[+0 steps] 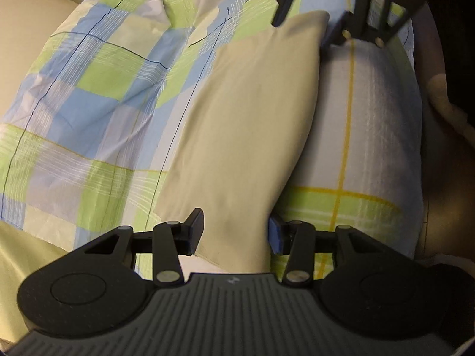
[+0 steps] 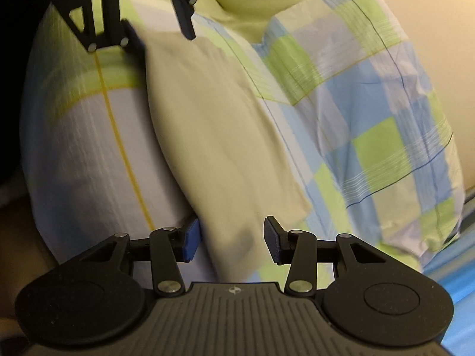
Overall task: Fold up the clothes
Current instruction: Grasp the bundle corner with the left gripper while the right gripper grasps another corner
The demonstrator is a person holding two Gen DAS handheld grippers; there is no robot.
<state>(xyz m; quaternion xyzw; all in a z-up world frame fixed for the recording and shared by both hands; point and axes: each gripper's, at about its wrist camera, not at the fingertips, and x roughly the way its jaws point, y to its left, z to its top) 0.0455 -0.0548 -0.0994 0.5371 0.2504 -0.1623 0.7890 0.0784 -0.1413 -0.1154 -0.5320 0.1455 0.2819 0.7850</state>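
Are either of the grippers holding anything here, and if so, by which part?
Neither grips anything. The left gripper and right gripper are both open, each straddling one end of the plain cream fabric fold on the checked blue-green-white cloth.

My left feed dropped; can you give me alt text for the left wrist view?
The open left gripper straddles one end of a pale yellow cloth strip, the right gripper at its far end. Under it lies checked blue, green and white fabric.

You're working in warm, fairly dim light; the checked cloth (image 1: 98, 95) is evenly lit, without glare. Corners fall to black and straight lines bow toward the edges. In the right wrist view, motion blur smears the cloth's near left part and far right edge.
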